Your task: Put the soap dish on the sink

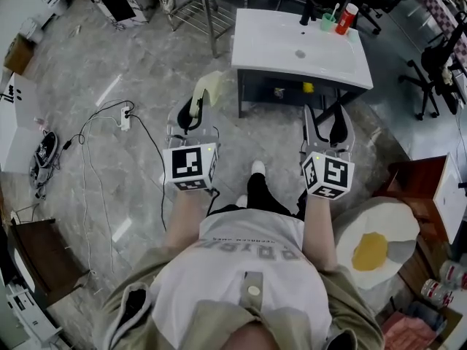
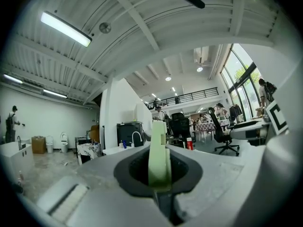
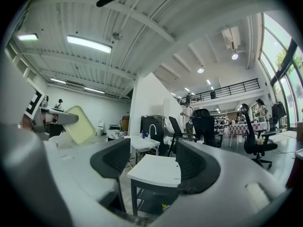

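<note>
The soap dish is a pale yellow-green tray, held up on edge by my left gripper, which is shut on its lower rim. The left gripper view shows the dish edge-on, pinched between the jaws of the left gripper. The white sink stands on a dark frame ahead and to the right of the dish, apart from it. My right gripper is open and holds nothing, just short of the sink's front edge. In the right gripper view the sink shows between the jaws of that gripper, and the dish is at the left.
A green cup and a red bottle stand at the sink's back edge. Cables and a power strip lie on the floor at the left. A fried-egg cushion and a wooden cabinet are at the right.
</note>
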Action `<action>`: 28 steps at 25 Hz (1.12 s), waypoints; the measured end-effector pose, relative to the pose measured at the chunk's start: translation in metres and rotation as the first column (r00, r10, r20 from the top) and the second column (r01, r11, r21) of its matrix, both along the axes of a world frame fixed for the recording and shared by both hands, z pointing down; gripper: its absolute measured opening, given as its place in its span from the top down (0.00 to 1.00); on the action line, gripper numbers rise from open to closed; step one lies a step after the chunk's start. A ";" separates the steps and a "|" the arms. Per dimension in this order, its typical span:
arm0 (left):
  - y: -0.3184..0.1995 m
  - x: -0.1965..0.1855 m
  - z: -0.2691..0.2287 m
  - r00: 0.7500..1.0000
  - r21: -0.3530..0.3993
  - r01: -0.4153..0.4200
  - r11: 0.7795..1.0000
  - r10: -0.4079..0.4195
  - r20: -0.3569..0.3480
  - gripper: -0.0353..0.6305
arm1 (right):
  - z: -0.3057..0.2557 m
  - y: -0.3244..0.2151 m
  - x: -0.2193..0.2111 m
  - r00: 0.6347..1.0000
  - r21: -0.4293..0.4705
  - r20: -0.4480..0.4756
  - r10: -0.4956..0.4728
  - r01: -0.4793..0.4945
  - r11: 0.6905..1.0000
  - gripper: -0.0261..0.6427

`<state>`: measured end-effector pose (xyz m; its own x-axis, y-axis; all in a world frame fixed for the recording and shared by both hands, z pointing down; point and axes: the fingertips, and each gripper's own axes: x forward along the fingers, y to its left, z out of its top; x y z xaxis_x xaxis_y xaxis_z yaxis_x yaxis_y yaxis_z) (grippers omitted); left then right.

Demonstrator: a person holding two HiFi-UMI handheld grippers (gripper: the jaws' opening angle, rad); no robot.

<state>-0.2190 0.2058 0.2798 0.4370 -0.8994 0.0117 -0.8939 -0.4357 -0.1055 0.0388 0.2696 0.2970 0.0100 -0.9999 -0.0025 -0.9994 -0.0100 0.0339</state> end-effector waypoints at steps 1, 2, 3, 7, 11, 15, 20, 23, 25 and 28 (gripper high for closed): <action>-0.004 0.000 0.001 1.000 -0.001 0.002 1.000 -0.002 0.001 0.92 | 0.001 -0.005 0.002 1.000 -0.001 0.002 0.000 0.000 1.000 0.52; -0.008 0.001 0.002 1.000 -0.001 0.006 1.000 -0.006 0.003 0.92 | 0.003 -0.011 0.003 1.000 -0.002 0.006 -0.001 0.001 1.000 0.52; -0.013 0.001 0.003 1.000 -0.002 0.011 1.000 -0.011 0.005 0.92 | 0.005 -0.017 0.005 1.000 -0.002 0.010 -0.002 0.002 1.000 0.52; -0.036 0.007 0.007 1.000 -0.007 0.027 1.000 -0.027 0.012 0.92 | 0.010 -0.041 0.014 1.000 -0.008 0.018 -0.009 0.010 1.000 0.52; -0.063 0.017 0.001 0.999 0.007 0.042 0.999 -0.042 0.015 0.92 | 0.009 -0.067 0.028 0.999 -0.004 0.029 -0.015 0.015 1.000 0.52; -0.088 0.032 -0.005 0.999 0.022 0.053 0.998 -0.053 0.012 0.92 | 0.004 -0.095 0.047 0.999 0.009 0.028 -0.022 0.022 1.000 0.52; -0.116 0.052 -0.009 0.998 0.035 0.060 0.998 -0.061 0.014 0.92 | 0.000 -0.128 0.070 0.999 0.025 0.033 -0.027 0.026 0.999 0.52; -0.135 0.062 -0.011 0.998 0.044 0.069 0.997 -0.069 0.011 0.92 | -0.001 -0.150 0.081 0.999 0.036 0.033 -0.037 0.036 0.999 0.52; -0.147 0.072 -0.013 0.998 0.052 0.069 0.996 -0.069 0.011 0.92 | -0.003 -0.163 0.088 0.999 0.044 0.033 -0.044 0.043 0.998 0.52; -0.161 0.086 -0.017 0.998 0.066 0.062 0.996 -0.063 0.013 0.92 | -0.005 -0.178 0.097 0.998 0.053 0.028 -0.058 0.056 0.997 0.52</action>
